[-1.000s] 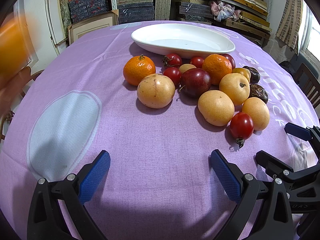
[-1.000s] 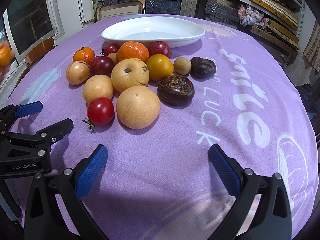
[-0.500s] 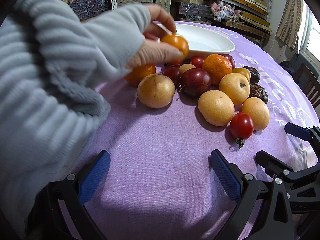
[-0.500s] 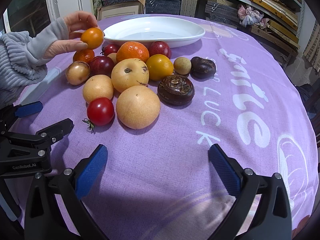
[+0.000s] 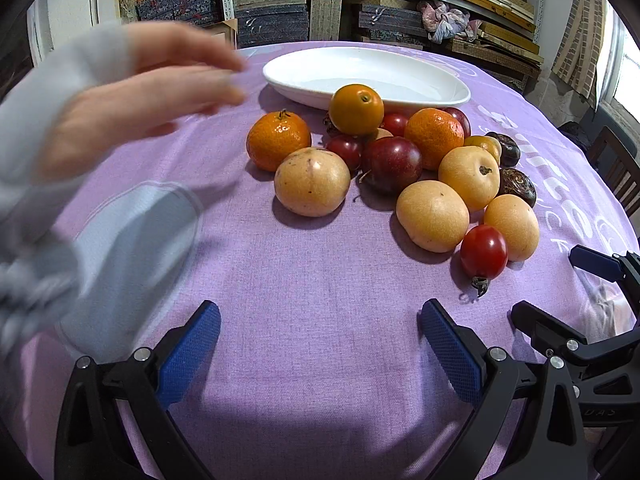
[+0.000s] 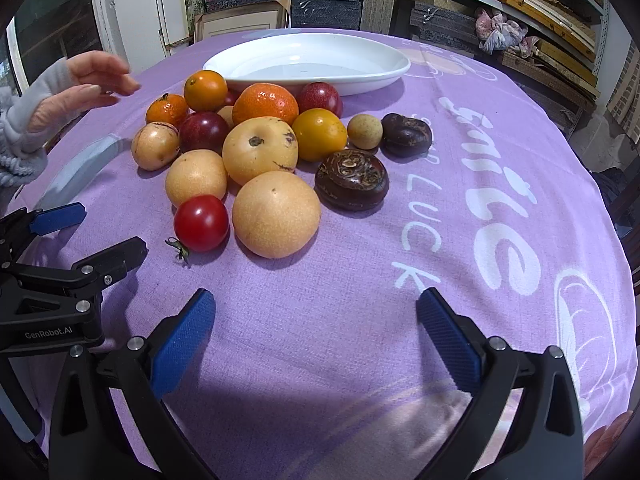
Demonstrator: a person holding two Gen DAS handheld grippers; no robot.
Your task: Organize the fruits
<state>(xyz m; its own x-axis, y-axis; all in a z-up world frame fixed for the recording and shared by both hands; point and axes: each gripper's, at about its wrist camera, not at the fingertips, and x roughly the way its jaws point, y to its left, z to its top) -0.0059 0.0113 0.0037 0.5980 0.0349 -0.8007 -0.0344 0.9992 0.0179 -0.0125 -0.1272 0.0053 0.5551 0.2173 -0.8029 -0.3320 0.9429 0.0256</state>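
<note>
A pile of fruit lies on the purple tablecloth in front of a white oval dish (image 5: 440, 90) (image 6: 360, 76). It holds mandarins (image 5: 278, 145) (image 6: 265, 105), yellow pears (image 5: 312, 187) (image 6: 276, 214), dark plums (image 5: 392, 164) (image 6: 203, 131), red tomatoes (image 5: 483, 251) (image 6: 201, 223) and dark brown chestnuts (image 6: 351, 180). An orange-yellow fruit (image 5: 356, 109) (image 6: 205, 90) sits atop the pile's far side. My left gripper (image 5: 320, 350) is open and empty, short of the pile. My right gripper (image 6: 314, 334) is open and empty, also short of it.
A bare hand in a grey sleeve (image 5: 132, 96) (image 6: 86, 88) hovers left of the pile, empty. Each gripper shows in the other's view, the right (image 5: 580, 312) and the left (image 6: 60, 264). Shelves with stacked boxes stand behind the table.
A hand brought an orange-yellow fruit in from the left, set it on top of the pile near the dish, and is now pulling back empty. Both grippers stayed still.
</note>
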